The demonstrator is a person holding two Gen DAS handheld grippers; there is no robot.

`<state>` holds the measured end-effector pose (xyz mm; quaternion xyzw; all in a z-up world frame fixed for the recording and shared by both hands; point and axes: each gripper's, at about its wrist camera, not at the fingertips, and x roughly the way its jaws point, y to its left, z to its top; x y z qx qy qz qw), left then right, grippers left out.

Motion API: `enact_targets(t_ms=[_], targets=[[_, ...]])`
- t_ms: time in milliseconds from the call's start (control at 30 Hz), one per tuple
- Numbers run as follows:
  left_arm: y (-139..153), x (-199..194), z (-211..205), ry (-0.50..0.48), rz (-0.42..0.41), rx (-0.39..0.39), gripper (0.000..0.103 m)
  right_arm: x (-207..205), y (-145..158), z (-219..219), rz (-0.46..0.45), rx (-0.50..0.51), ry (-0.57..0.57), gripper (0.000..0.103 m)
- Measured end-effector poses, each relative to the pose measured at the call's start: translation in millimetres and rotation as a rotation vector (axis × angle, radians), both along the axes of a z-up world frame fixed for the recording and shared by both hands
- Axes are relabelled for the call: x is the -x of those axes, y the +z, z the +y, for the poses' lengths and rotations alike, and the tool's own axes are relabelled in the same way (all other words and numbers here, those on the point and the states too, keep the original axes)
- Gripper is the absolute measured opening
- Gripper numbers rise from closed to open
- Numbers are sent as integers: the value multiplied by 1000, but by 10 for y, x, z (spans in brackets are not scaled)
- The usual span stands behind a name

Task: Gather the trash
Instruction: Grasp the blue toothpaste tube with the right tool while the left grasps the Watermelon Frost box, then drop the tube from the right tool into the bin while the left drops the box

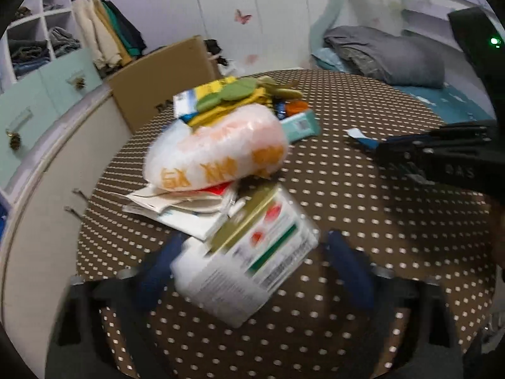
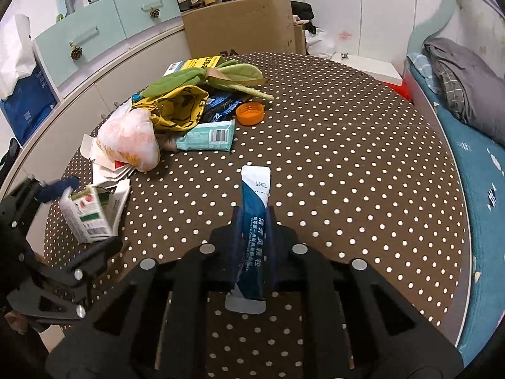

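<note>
A trash pile lies on the dotted brown table (image 2: 347, 158): a white and orange plastic bag (image 1: 217, 151), flat white papers (image 1: 189, 208), a teal packet (image 2: 208, 135), an orange bottle cap (image 2: 250, 113), a yellow bag (image 2: 180, 107). My left gripper (image 1: 252, 252) is open, its blue fingers on either side of a white and green carton (image 1: 252, 252), which is blurred and tilted; it also shows in the right wrist view (image 2: 91, 214). My right gripper (image 2: 254, 218) is shut on a blue and white sachet (image 2: 255, 214) held above the table.
A cardboard box (image 2: 243, 25) stands behind the table. Mint drawers (image 2: 94, 28) and shelves with clothes are at the left. A bed with a grey blanket (image 2: 467, 85) runs along the right. A green plush leaf (image 2: 202, 75) and a yellow book (image 2: 202, 62) lie on the pile.
</note>
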<state>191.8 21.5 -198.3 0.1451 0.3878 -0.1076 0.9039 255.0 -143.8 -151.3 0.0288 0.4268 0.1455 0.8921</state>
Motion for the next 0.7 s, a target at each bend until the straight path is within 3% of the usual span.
enact_targets(t_ms=[33,67,400,700], targets=[[-16,0,-2,-8,19,14,58,0,2,-9,0,-4,-1,15],[-29,1,-8,-12,27,27,56,-3,4,-27,0,-6,-2,15],[66,95,-85,-42,7,112,53,49,50,-229,-21,-24,-26,15],[302,98,-237,-50,-29,245,53,149,336,-664,-104,-84,-78,15]])
